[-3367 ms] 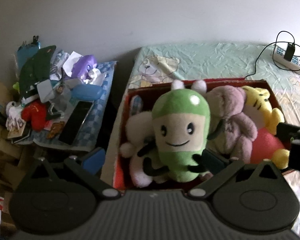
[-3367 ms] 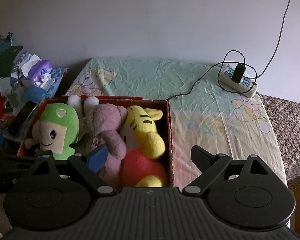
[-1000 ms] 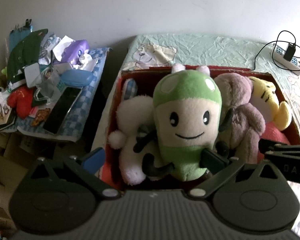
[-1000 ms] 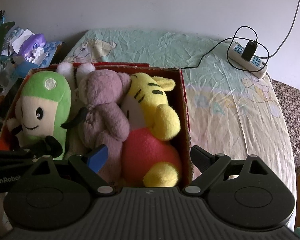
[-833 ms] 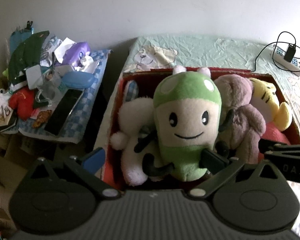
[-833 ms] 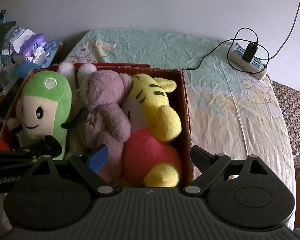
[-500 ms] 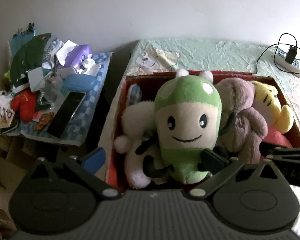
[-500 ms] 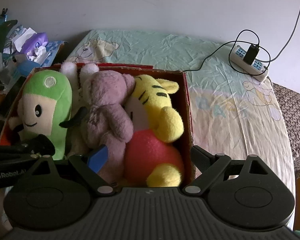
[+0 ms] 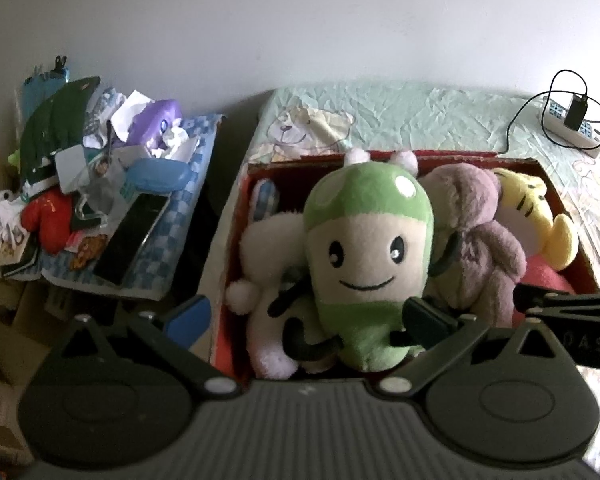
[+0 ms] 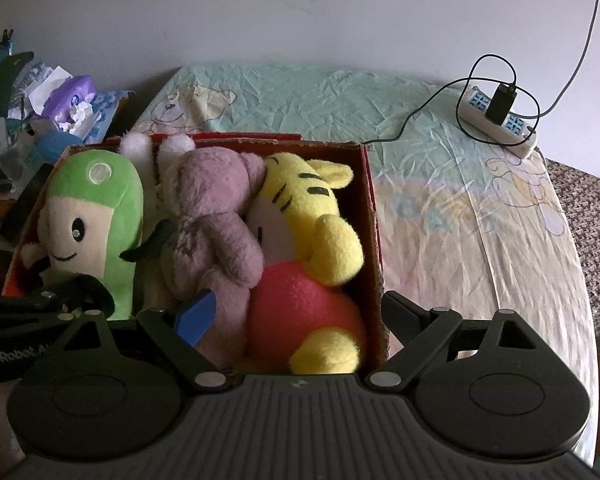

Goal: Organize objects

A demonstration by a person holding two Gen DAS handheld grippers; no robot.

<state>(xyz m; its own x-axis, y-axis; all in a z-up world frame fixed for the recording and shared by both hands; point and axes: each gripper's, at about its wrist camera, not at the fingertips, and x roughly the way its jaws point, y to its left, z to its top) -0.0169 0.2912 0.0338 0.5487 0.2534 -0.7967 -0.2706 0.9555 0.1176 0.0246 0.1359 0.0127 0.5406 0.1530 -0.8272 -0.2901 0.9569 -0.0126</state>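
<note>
Far left: cluttered side stand (image 9: pixel 148 240) with checkered blue cloth, purple tissue box (image 9: pixel 156 118), dark phone/tablet (image 9: pixel 130 240), red item (image 9: pixel 46 218), all outside the box. Left gripper (image 9: pixel 306 316) jaws spread wide, holding nothing; blue-padded finger sits outside the box's left wall, the other finger in front of the green plush's lower right side, contact unclear. Red cardboard box (image 9: pixel 230 240) sits on the bed (image 10: pixel 440 208), packed left to right: white plush (image 9: pixel 268 240) against the left wall, green mushroom-headed plush (image 9: pixel 366 248) upright facing the camera, mauve bear (image 10: pixel 210 220) pressed beside it, yellow tiger-striped plush (image 10: pixel 304 208) with red body against the right wall. Pink-tipped ears of another toy (image 10: pixel 156 146) poke up behind the green one. Right gripper (image 10: pixel 298 314) also wide, empty; its blue-padded finger is low in front of the mauve bear, the other finger outside the box's right wall. Far right: white power strip (image 10: pixel 500 128) with black plug and looped cable on the sheet, well apart from the box.
</note>
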